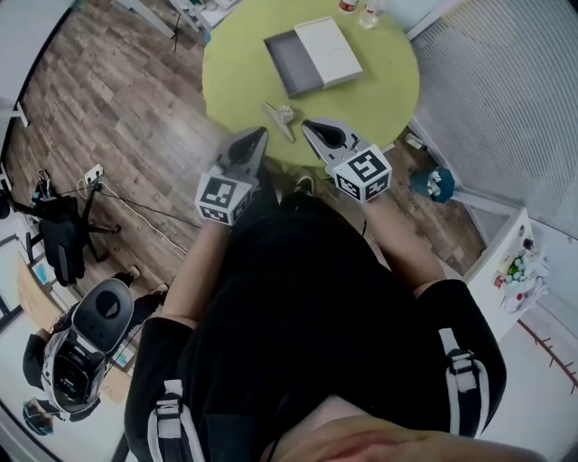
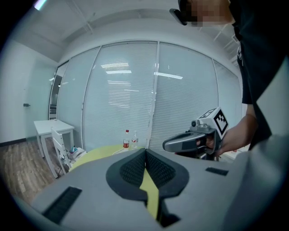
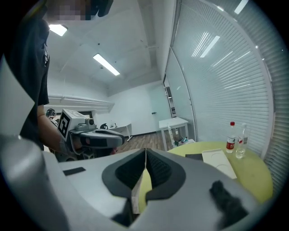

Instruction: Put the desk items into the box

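A round yellow-green table (image 1: 379,90) carries an open box: a grey tray (image 1: 293,65) with a white lid (image 1: 330,50) beside it. The lid (image 3: 221,163) also shows in the right gripper view. A small beige item (image 1: 280,117) lies near the table's front edge. My left gripper (image 1: 263,132) hovers just left of it and my right gripper (image 1: 306,124) just right of it. Both are shut with nothing between the pads. The left gripper's (image 2: 145,151) pads meet, and so do the right gripper's (image 3: 145,151). Each gripper view shows the other gripper level beside it.
Two bottles (image 1: 359,9) stand at the table's far edge, behind the box. Wood floor (image 1: 108,99) surrounds the table. A white side table (image 2: 53,127) and chair stand by the blinds. A dark bag (image 1: 86,338) lies on the floor behind me.
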{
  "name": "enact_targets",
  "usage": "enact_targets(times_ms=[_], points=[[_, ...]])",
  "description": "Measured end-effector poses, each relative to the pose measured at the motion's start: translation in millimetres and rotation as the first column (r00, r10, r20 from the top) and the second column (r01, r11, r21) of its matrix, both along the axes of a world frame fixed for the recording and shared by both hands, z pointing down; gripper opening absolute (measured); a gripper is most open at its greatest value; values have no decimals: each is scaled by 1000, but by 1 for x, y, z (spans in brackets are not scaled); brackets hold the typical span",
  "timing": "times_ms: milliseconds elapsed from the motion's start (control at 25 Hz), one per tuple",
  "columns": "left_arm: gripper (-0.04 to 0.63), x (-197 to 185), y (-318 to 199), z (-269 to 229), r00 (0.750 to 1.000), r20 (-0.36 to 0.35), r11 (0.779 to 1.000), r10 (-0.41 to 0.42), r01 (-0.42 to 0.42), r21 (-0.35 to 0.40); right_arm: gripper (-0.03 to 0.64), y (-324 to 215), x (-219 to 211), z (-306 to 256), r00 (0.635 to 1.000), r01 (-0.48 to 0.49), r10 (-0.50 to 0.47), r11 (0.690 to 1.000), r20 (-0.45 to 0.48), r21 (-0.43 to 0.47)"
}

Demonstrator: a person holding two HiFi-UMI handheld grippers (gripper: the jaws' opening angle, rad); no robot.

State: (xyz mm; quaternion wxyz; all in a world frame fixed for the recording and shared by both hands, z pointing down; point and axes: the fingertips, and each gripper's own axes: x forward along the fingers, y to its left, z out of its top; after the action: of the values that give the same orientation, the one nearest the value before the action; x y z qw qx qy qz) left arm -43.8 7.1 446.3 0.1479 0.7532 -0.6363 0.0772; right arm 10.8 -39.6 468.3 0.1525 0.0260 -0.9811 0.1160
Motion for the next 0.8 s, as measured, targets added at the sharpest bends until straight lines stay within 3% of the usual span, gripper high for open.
enact_targets(times_ms=[360, 800], points=[[12, -33, -26, 53, 996, -26, 995, 83, -84, -59, 18, -24, -27, 64, 988, -76, 69, 996, -137, -50], [12, -63, -65, 121, 976, -88, 969, 202, -212, -125, 18, -50, -64, 160, 945, -160, 125, 983, -302, -93]])
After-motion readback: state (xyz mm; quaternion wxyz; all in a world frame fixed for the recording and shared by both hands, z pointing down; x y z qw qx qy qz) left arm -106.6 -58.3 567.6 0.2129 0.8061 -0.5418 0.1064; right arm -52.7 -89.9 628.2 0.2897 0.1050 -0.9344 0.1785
